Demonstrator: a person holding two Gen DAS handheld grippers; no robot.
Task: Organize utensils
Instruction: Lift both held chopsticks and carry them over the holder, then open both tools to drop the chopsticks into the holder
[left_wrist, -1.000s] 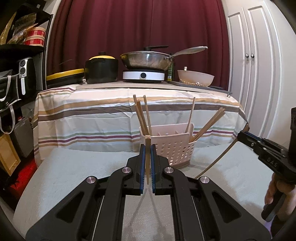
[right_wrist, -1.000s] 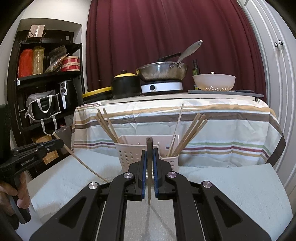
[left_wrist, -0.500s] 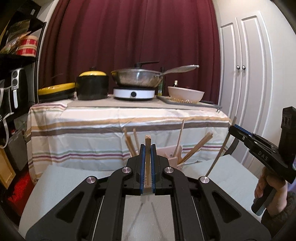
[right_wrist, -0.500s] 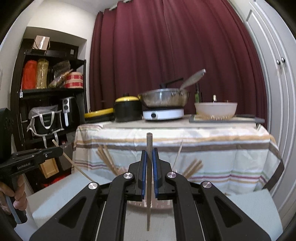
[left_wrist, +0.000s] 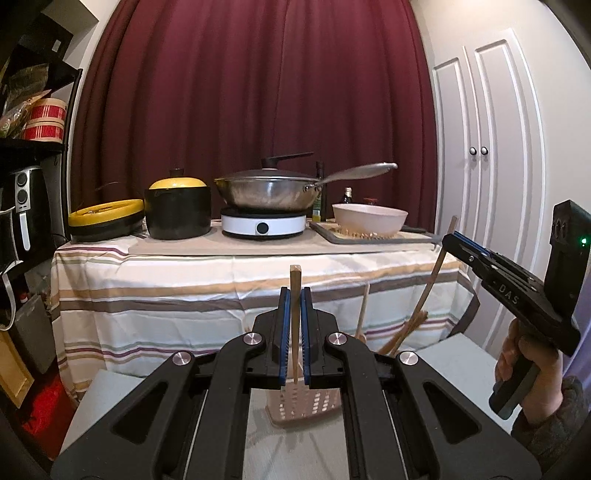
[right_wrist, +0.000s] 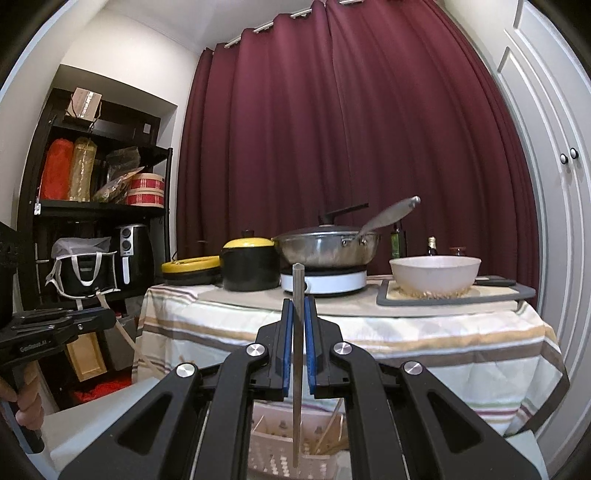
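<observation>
Each claw, left (left_wrist: 294, 334) and right (right_wrist: 298, 345), clamps 1 chopstick upright. Centre tips over the basket (right_wrist: 284, 448) before lowering.

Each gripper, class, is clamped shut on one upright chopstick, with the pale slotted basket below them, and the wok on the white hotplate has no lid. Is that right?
Not quite: the wok has a lid with a black handle, as the left wrist view shows. The rest holds: the left gripper and right gripper each clamp one upright chopstick above the basket, and the wok sits on the white hotplate.
</observation>
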